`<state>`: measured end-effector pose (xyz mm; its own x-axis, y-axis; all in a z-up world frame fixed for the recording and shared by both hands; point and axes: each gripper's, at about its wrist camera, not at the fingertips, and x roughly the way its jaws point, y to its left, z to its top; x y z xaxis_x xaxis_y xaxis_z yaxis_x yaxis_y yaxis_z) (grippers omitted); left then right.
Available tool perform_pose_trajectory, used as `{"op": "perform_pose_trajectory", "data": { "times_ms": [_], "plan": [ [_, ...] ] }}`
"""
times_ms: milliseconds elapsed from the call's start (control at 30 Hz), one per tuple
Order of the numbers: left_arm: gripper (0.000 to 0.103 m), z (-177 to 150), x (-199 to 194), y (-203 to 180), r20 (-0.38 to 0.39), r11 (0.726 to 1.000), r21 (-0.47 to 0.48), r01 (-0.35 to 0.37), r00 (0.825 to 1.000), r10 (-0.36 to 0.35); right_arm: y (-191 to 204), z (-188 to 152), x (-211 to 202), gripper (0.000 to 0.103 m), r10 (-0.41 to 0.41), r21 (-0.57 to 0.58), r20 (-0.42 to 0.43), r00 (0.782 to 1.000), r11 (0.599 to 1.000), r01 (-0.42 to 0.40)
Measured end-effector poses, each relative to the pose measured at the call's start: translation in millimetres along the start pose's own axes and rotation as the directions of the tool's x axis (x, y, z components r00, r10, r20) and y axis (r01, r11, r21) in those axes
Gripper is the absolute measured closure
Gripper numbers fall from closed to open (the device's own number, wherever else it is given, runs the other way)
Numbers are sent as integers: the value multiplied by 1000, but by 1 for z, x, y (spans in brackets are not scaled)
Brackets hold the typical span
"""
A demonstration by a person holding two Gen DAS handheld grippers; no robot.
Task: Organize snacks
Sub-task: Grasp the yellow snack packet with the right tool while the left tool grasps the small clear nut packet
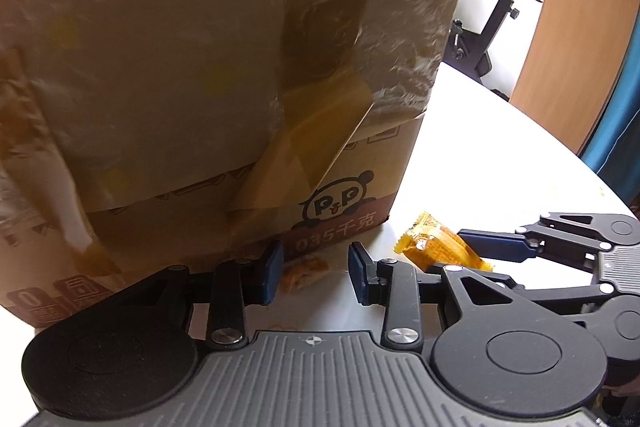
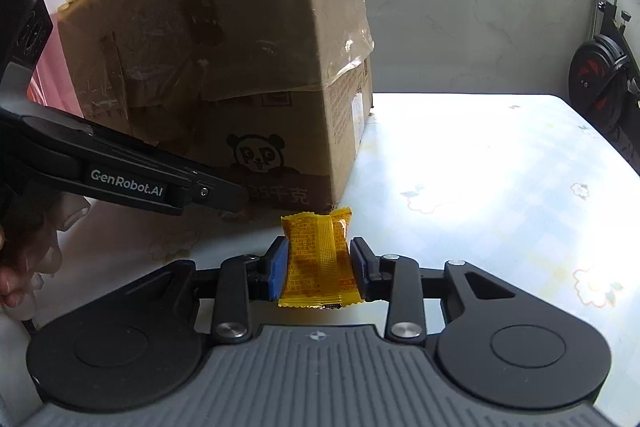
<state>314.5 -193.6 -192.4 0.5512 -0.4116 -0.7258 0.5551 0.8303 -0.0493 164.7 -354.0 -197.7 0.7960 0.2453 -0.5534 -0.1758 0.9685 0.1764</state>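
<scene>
- The table point(image 2: 500, 163) is white and has a curved edge. Its top shows pale little flowers.
- A big brown cardboard box point(image 2: 240, 67) stands right on the table. It has a panda picture low on its side and shiny tape across it.
- A small orange snack point(image 1: 302, 273) lies on the table, just beside the bottom of the box.

Yellow-orange crinkle-edged snack packet point(image 2: 318, 259), printed back and seam showing, clamped upright off the tabletop point(image 2: 480, 167), tall taped cardboard box point(image 2: 224, 67) with panda logo standing well inside the tabletop's edges, second packet point(image 1: 304, 275) blurred at its base
</scene>
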Motion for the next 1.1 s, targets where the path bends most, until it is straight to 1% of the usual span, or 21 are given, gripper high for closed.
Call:
{"op": "perform_pose_trajectory", "data": {
  "times_ms": [133, 233, 400, 700, 733, 767, 800, 900, 1100],
  "plan": [
    [66, -2, 11, -3, -25, 1000, 24, 3, 1000, -2, 2, -1, 2, 67, 8, -15, -2, 1000, 1000, -8],
    [66, -6, 18, -7, -53, 999, 33, -2, 999, 4, -2, -1, 1, 67, 13, -3, -3, 1000, 1000, -13],
    [66, -13, 12, -6, -59, 1000, -1, 21, 998, -21, -5, -1, 3, 67, 20, 8, -4, 1000, 1000, -20],
    [67, -20, 12, -12, -40, 1000, 10, -20, 999, 20, -4, 0, 7, 67, 25, 1, -15, 1000, 1000, -25],
    [70, -20, 13, -14, -37, 1000, 11, -24, 999, 24, -4, 0, 7, 67, 24, 2, -15, 1000, 1000, -24],
    [78, -21, 13, -14, -34, 1000, 13, -23, 999, 24, -4, 0, 8, 67, 23, 3, -17, 1000, 1000, -23],
    [83, -22, 13, -14, -32, 1000, 20, -18, 999, 18, -4, 0, 9, 67, 23, 4, -20, 1000, 1000, -23],
    [82, -24, 9, -15, -35, 999, 23, -28, 999, 28, -6, 1, 10, 67, 25, 10, -22, 999, 1000, -25],
    [83, -34, 1, -9, -33, 999, -18, -32, 999, 31, -12, 2, 13, 67, 25, 53, -31, 999, 998, -23]
  ]
}}
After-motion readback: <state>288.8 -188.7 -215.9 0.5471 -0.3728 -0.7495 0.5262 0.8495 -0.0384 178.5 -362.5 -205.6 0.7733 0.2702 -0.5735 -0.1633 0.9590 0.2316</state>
